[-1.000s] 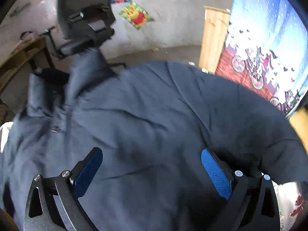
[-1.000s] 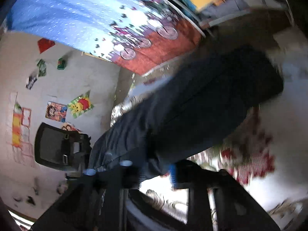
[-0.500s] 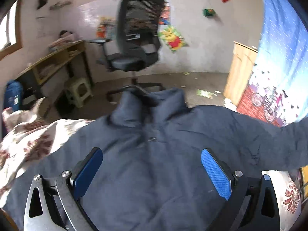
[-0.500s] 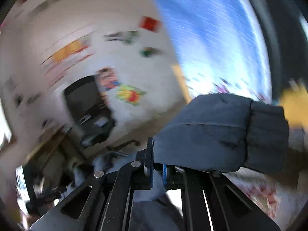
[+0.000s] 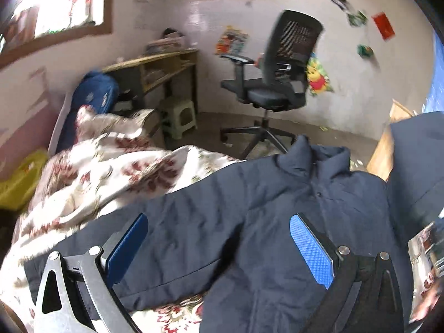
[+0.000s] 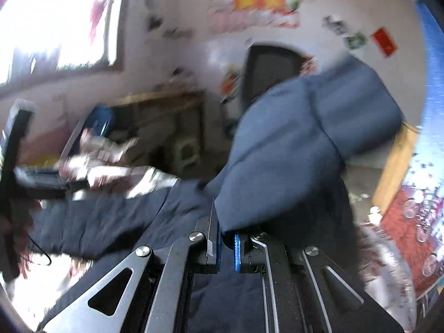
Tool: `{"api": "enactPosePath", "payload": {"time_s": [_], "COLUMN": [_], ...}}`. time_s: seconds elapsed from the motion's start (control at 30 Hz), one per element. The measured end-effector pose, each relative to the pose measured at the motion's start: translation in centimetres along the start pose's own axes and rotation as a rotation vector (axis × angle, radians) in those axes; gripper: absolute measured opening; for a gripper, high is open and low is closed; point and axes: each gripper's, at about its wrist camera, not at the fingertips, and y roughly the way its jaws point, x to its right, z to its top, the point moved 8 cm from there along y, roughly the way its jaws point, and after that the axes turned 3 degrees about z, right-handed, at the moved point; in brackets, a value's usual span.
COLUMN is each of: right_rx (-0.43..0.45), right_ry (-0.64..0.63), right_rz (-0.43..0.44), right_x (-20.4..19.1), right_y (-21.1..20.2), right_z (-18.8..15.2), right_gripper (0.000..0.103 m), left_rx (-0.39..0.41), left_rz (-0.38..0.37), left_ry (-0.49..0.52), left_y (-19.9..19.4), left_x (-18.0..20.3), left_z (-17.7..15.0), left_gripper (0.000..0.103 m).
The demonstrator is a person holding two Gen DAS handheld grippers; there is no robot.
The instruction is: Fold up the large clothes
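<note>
A large navy padded jacket [image 5: 249, 222] lies front-up on the floral bedspread [image 5: 111, 172], collar toward the far side. My left gripper [image 5: 219, 247] is open and empty, hovering over the jacket's body with blue pads [image 5: 310, 249] wide apart. My right gripper [image 6: 227, 245] is shut on the jacket's sleeve [image 6: 291, 149], which it holds lifted above the rest of the jacket [image 6: 111, 222]. The raised sleeve also shows at the right edge of the left wrist view [image 5: 416, 155]. The right wrist view is motion-blurred.
A black office chair [image 5: 277, 77] stands on the floor beyond the bed, with a green stool [image 5: 180, 113] and wooden desk [image 5: 155, 69] to its left. A wooden cabinet [image 5: 385, 144] and blue curtain are at the right. A yellow bag [image 5: 19, 177] lies at the left.
My right gripper has swung the held sleeve up and leftward over the jacket. My left gripper has pulled back and turned left, so the collar and bedspread show.
</note>
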Motion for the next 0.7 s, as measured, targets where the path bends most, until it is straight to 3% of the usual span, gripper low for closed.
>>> {"api": "enactPosePath", "payload": {"time_s": [0.1, 0.2, 0.23, 0.27, 0.3, 0.33, 0.37, 0.43, 0.53, 0.7], "right_rx": [-0.099, -0.254, -0.297, -0.33, -0.355, -0.355, -0.34, -0.31, -0.252, -0.232], "right_ry": [-0.05, -0.071, -0.078, -0.089, -0.101, -0.113, -0.123, -0.129, -0.095, 0.068], "right_rz": [0.03, 0.081, 0.101, 0.116, 0.133, 0.145, 0.16, 0.185, 0.152, -0.055], "right_x": [-2.8, -4.3, -4.9, -5.5, -5.9, -6.3, -6.3, -6.2, -3.5, 6.3], "right_y": [1.9, 5.0, 5.3, 5.3, 5.3, 4.9, 3.9, 3.0, 1.8, 1.8], "right_z": [-4.8, -9.8, -11.5, -13.0, -13.9, -14.4, -14.5, -13.9, -12.1, -11.3], "right_gripper": [0.007, 0.008, 0.016, 0.032, 0.041, 0.055, 0.061, 0.061, 0.061, 0.061], "left_rx": [-0.021, -0.059, -0.066, -0.075, -0.081, -0.089, -0.1, -0.116, -0.146, -0.222], "left_rz": [0.006, -0.014, -0.026, -0.045, -0.061, -0.077, -0.097, -0.124, -0.139, -0.108], "left_ry": [-0.034, -0.055, -0.06, -0.066, -0.068, -0.071, -0.076, -0.079, -0.061, 0.03], "left_y": [1.1, 2.7, 3.1, 3.8, 4.2, 4.7, 5.4, 6.6, 8.2, 11.6], "left_x": [-1.8, -2.4, -2.3, -2.0, -1.8, -1.5, -1.0, -0.1, 1.5, 4.6], "left_z": [-1.7, -3.4, -3.9, -4.6, -5.0, -5.4, -5.9, -6.7, -7.7, -10.0], "left_gripper": [0.103, 0.103, 0.103, 0.103, 0.103, 0.103, 0.103, 0.103, 0.103, 0.103]}}
